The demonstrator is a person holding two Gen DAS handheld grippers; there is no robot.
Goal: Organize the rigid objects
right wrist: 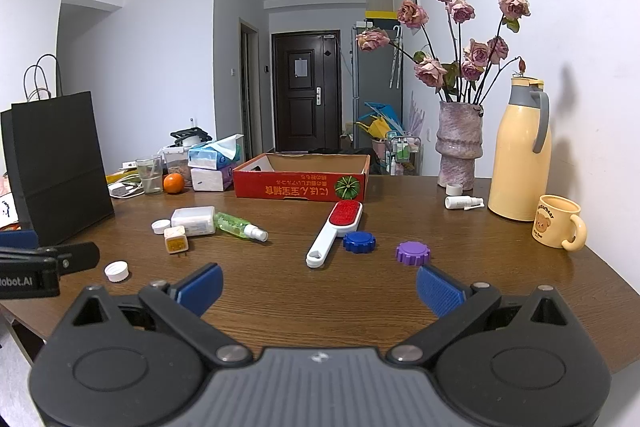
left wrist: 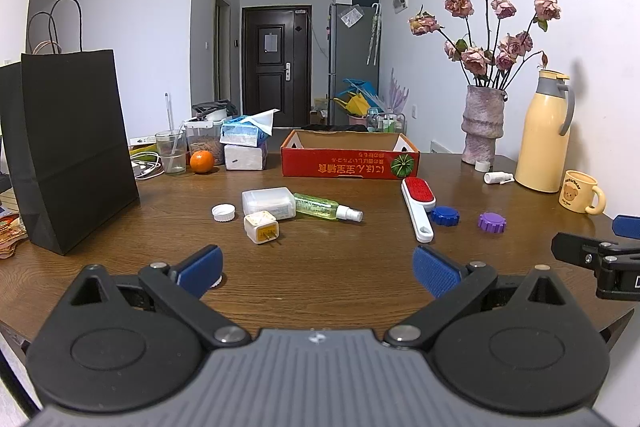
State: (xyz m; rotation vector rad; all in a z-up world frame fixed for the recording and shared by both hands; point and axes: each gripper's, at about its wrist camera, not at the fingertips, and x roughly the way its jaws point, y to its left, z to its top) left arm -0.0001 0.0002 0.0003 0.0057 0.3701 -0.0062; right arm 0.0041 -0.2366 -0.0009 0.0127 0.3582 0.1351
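— Left gripper [left wrist: 318,269]: spread wide, blue pads [left wrist: 200,269] far apart, nothing between, hovering over the near edge of the wooden table [left wrist: 320,291]. Right gripper [right wrist: 319,289]: same, fully spread, holding nothing.

— And the red cardboard box [left wrist: 350,163]?

— Standing open-topped at the far middle of the table. Taken as the landmark from here on.

— In front of the box, then?

— Just before its right corner: lint brush [left wrist: 418,205], red pad toward the box, white handle pointing toward the near edge. Beside the handle, on the right: blue cap [left wrist: 445,215], then purple cap [left wrist: 491,222], apart from each other.

— Left of the brush?

— In front of the box's left part: white rectangular container [left wrist: 268,203], green spray bottle [left wrist: 326,209] lying on its side and touching it. Nearer than both: white plug adapter [left wrist: 261,227], prongs toward the near edge. Left of that, a white bottle cap [left wrist: 223,213]. Another white cap [right wrist: 117,271] well nearer still, close to the left gripper, seen whole only from the right wrist.

— Right of the box?

— Vase of dried roses [left wrist: 482,125] at the wall, small white spray bottle [left wrist: 498,177] lying by its base, yellow thermos jug [left wrist: 544,135], bear mug [left wrist: 582,197].

— Left of it?

— Tissue packs [left wrist: 244,143], an orange [left wrist: 202,161], a glass [left wrist: 171,151], and a black paper bag [left wrist: 72,147] standing upright at the table's left side.
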